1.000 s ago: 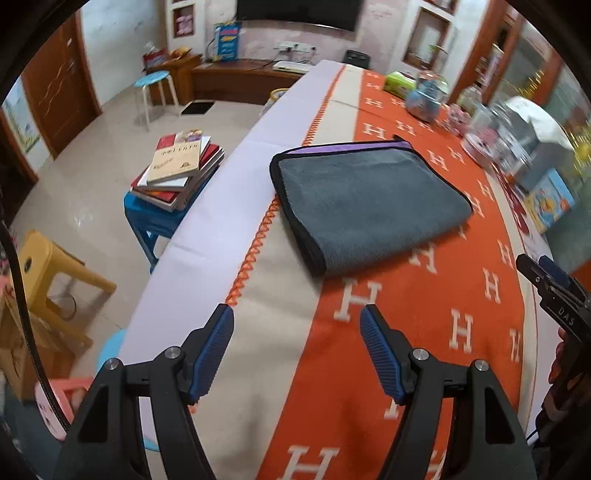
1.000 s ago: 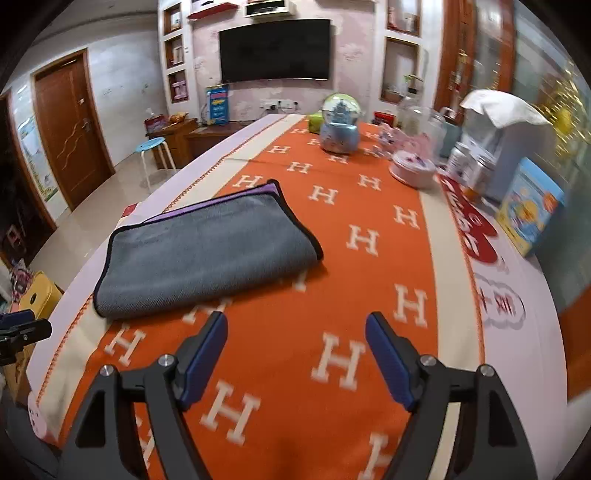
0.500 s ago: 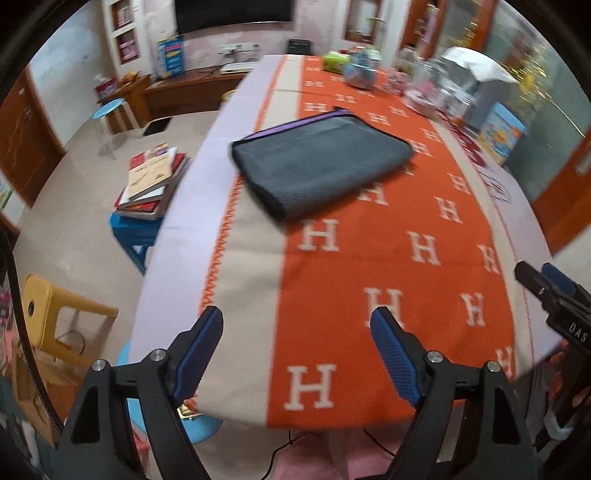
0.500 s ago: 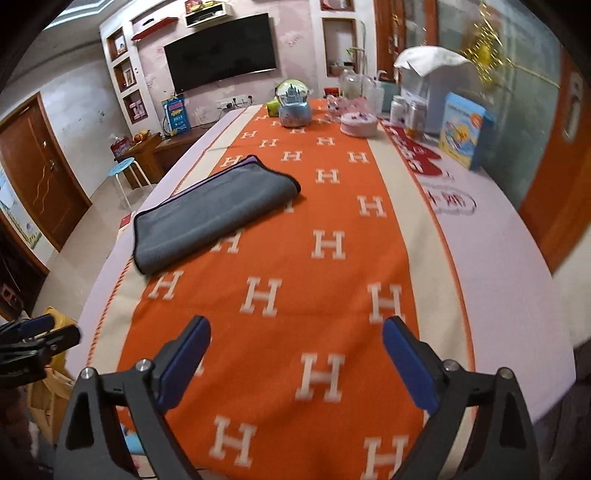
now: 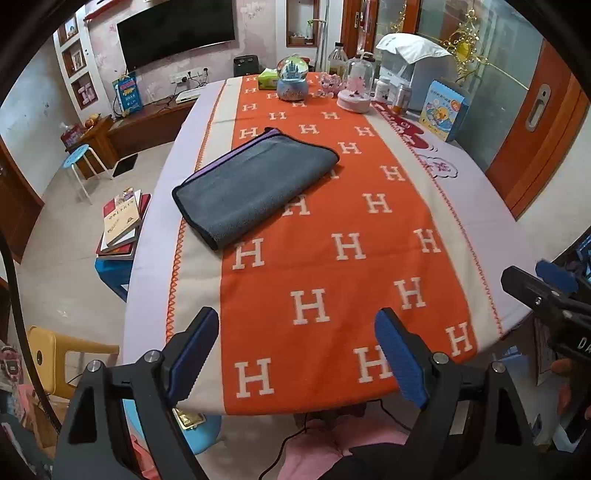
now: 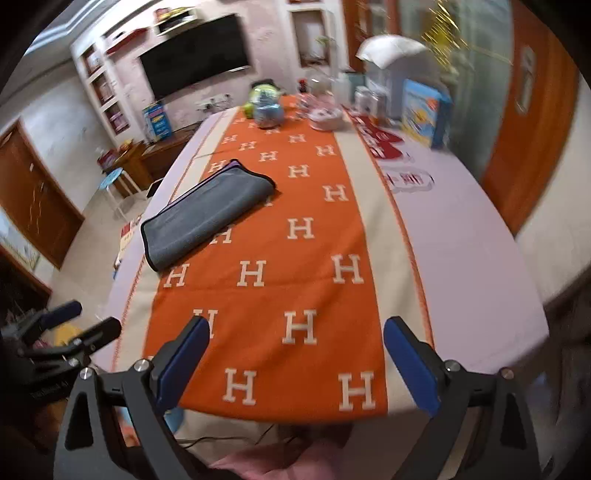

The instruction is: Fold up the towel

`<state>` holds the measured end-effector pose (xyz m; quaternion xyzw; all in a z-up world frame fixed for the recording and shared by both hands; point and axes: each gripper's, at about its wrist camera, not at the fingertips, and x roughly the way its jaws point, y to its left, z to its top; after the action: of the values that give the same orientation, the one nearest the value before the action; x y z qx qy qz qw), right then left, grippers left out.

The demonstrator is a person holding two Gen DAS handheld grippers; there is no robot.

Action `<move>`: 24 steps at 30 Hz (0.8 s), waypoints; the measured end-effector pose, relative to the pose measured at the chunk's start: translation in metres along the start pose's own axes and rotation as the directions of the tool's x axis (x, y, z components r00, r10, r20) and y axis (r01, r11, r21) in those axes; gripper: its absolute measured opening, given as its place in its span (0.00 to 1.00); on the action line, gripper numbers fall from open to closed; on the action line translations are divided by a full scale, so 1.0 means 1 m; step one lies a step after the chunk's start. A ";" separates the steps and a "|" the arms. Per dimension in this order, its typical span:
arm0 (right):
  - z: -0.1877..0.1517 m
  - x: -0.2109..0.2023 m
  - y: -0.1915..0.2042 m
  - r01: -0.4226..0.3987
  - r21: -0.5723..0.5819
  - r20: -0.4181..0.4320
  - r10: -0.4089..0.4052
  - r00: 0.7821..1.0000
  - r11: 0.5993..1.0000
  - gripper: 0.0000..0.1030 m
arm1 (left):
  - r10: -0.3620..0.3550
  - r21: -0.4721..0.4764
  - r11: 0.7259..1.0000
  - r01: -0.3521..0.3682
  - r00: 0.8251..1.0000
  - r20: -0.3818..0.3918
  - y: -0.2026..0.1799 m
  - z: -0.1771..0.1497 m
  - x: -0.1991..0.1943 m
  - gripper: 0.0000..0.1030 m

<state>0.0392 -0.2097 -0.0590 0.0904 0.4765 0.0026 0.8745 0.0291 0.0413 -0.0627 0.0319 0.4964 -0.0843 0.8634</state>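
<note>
Place: home living room
Wall: mounted TV (image 5: pixel 177 33), shelf niches (image 5: pixel 79 70)
Tabletop (image 5: pixel 476 206): snow globe (image 5: pixel 292 79), keepsakes
Floor: stools (image 5: pixel 83 162), stacked books (image 5: pixel 122 221)
Doors: wooden (image 6: pixel 33 199)

Even, soft indoor light; strong fisheye bending, dark corner vignette, right wrist view motion-blurred.

Wall-mounted TV (image 5: pixel 177 31), wooden door (image 6: pixel 33 199), pale tiled floor (image 5: pixel 66 229), yellow stool (image 5: pixel 62 354).
</note>
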 end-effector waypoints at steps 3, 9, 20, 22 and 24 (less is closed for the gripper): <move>0.003 -0.015 -0.010 0.008 0.018 -0.004 -0.008 1.000 1.000 0.94 | 0.001 0.004 1.000 -0.001 1.000 0.016 -0.011 0.007 -0.013 0.83; 0.003 -0.043 -0.018 0.017 0.017 0.015 -0.017 1.000 1.000 0.96 | 0.004 -0.020 1.000 -0.003 0.998 0.065 -0.030 0.019 -0.042 0.85; -0.015 -0.067 -0.023 0.099 0.003 0.077 -0.099 0.992 0.995 0.96 | 0.072 -0.048 0.997 -0.068 0.994 0.087 -0.052 0.010 -0.049 0.86; -0.015 -0.065 -0.023 0.086 -0.002 0.071 -0.086 0.994 0.996 0.99 | 0.071 -0.052 0.996 -0.066 0.993 0.092 -0.053 0.008 -0.050 0.86; -0.018 -0.062 -0.024 0.065 -0.006 0.052 -0.065 0.997 0.998 1.00 | 0.080 -0.055 0.996 -0.074 0.991 0.109 -0.055 0.005 -0.053 0.86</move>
<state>-0.0114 -0.2359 -0.0205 0.0713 0.4564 -0.0263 0.8865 -0.0028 -0.0076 -0.0124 0.0242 0.4480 -0.0397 0.8928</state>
